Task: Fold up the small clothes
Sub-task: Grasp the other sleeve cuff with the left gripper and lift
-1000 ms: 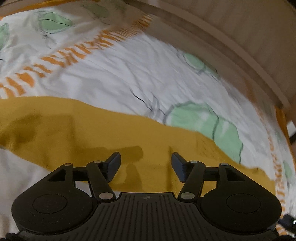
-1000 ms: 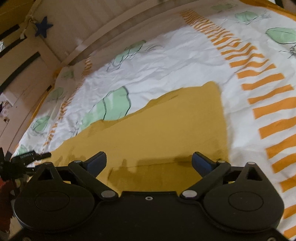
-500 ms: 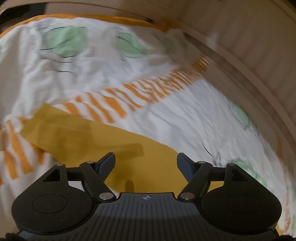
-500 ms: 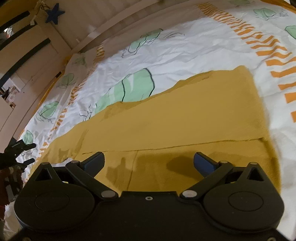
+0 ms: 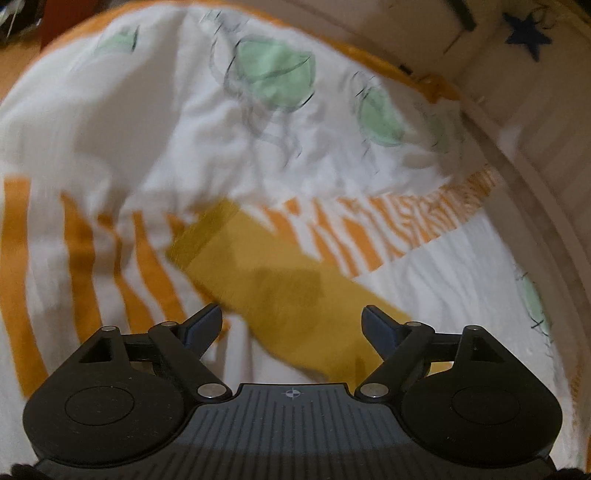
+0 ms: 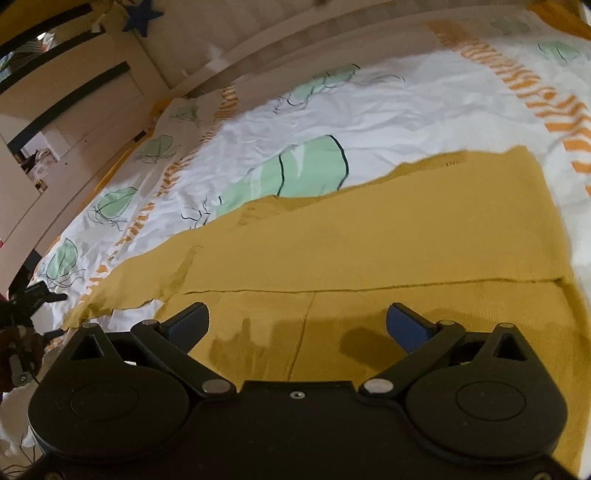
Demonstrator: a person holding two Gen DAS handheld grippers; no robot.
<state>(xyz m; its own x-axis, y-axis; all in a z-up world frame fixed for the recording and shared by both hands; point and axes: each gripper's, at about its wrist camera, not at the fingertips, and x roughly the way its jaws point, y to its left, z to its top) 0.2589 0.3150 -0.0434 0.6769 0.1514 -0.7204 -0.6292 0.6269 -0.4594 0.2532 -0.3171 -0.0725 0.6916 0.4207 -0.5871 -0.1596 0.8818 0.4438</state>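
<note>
A mustard-yellow knitted garment point(image 6: 388, 236) lies flat on the bed, with a folded layer whose edge runs across the right wrist view. My right gripper point(image 6: 297, 321) is open and empty, just above the garment's near part. In the left wrist view a narrow end of the garment point(image 5: 273, 280) stretches away over the orange stripes. My left gripper point(image 5: 291, 321) is open and empty, hovering above that end. The left view is blurred by motion.
The bedspread point(image 6: 369, 110) is white with green leaf prints and orange striped bands. A pale wooden bed frame point(image 6: 295, 40) curves along the far side. A dark blue star point(image 5: 526, 33) hangs on the wall. Dark objects point(image 6: 22, 306) sit at the bed's left edge.
The left gripper has swung left along the garment to its narrow end and opened wider. The right gripper has drawn back, showing more of the garment and its folded edge.
</note>
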